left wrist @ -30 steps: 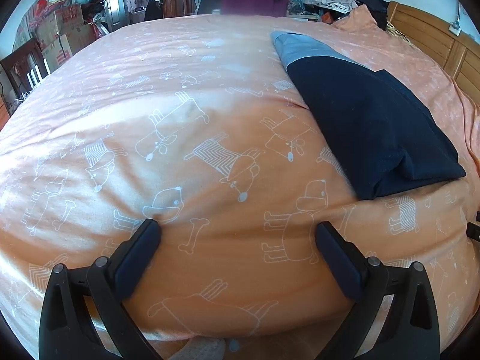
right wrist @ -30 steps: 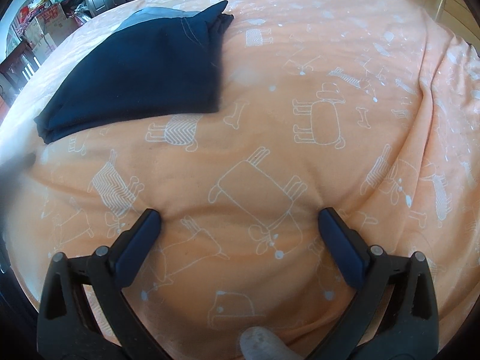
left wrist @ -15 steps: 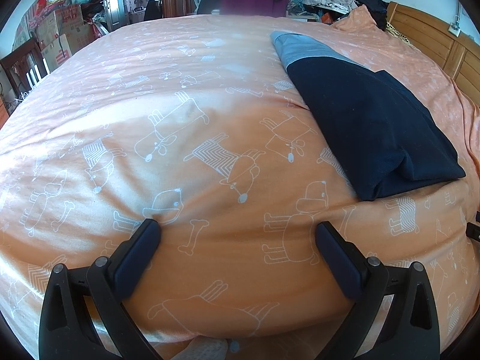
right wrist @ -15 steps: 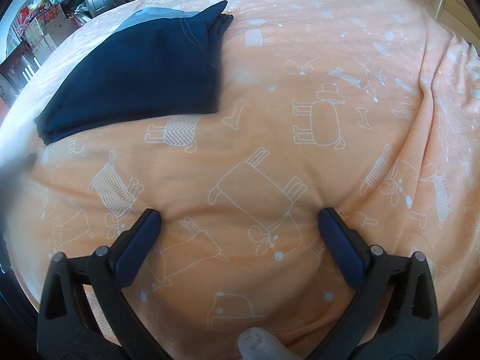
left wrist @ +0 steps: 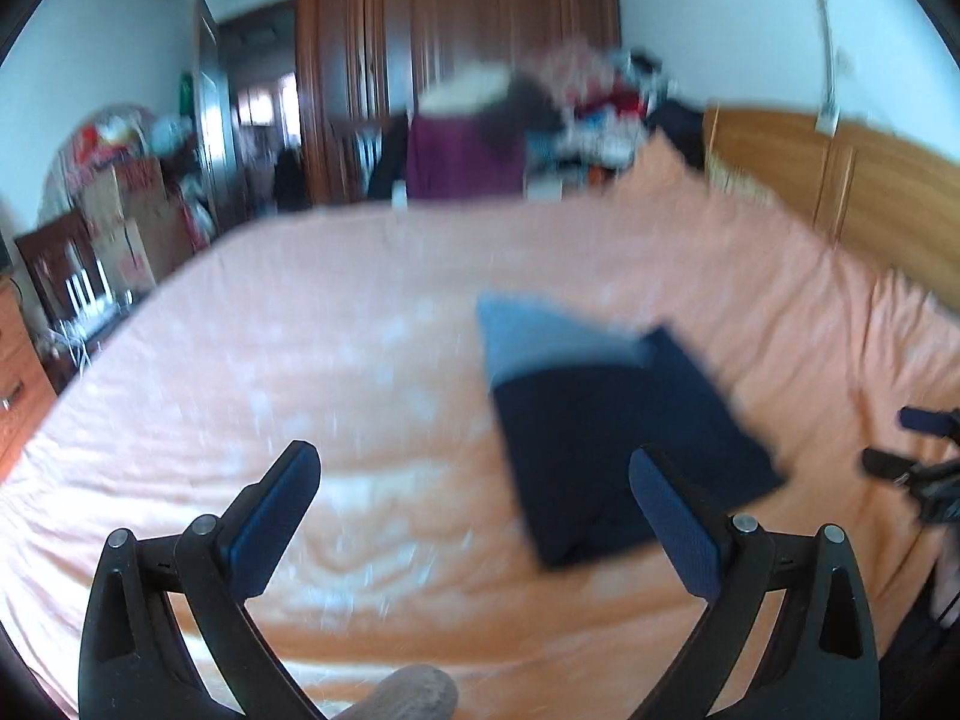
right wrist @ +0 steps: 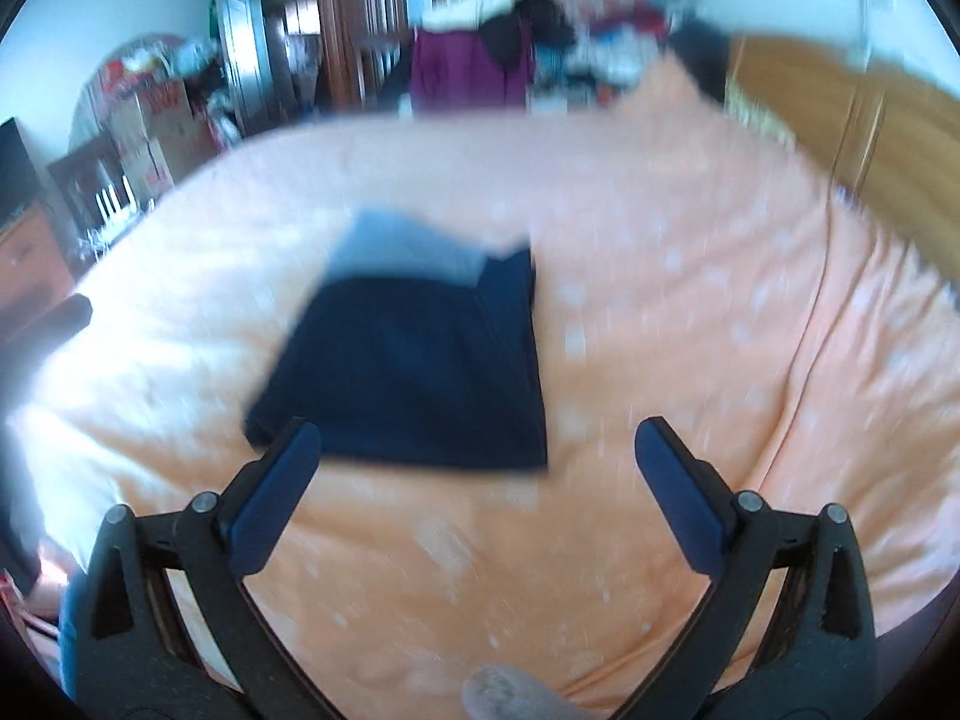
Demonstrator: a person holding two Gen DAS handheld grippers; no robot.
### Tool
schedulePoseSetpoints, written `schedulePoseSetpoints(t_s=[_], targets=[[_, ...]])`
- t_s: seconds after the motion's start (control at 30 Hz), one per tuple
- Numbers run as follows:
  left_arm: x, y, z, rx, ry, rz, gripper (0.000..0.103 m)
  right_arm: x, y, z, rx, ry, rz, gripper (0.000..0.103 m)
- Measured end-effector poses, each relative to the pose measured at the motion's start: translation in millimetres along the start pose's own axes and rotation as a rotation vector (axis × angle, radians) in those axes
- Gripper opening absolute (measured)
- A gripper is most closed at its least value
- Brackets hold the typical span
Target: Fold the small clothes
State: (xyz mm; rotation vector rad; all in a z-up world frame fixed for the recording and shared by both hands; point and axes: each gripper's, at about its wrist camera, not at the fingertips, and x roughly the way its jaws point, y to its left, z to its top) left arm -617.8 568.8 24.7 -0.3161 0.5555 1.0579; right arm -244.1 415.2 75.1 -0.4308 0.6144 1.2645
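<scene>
Left gripper [left wrist: 474, 477]: fingers spread wide, nothing held, raised over the bedspread.
Right gripper [right wrist: 477, 450]: fingers likewise spread wide and empty; its left pad is seen against the garment's near corner.
Bedspread [left wrist: 300, 360]: peach, with a pale print blurred by motion.
Folded garment [right wrist: 414, 372]: dark navy, laid flat on the bedspread, a grey-blue part [right wrist: 402, 246] shown at its far end.
Headboard [left wrist: 870, 204]: wooden, at the right.
Wardrobe [left wrist: 456, 36]: brown, against the far wall, a pile of clothes [left wrist: 600, 114] seen before it.
</scene>
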Motion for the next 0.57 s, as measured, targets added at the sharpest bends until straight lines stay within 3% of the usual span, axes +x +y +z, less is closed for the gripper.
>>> schedulePoseSetpoints(t_s=[0.1,0.17,0.3,0.57], targets=[[-33,-26,25,0.044,-0.091,0.011,0.103,-17,8,21,0.024,-0.039,0.028,0.103],[-44,-35,36,0.053,-0.113,-0.026,0.103,-20,12,30,0.027,-0.033,0.048,0.102],[-54,-36,46,0.000,-0.109,-0.072,0.103,-20,17,33,0.021,-0.030,0.051,0.102],[-67,-29,47,-0.017,-0.135,-0.027,0.103,-12,18,30,0.040,0.000,0.074,0.098]])
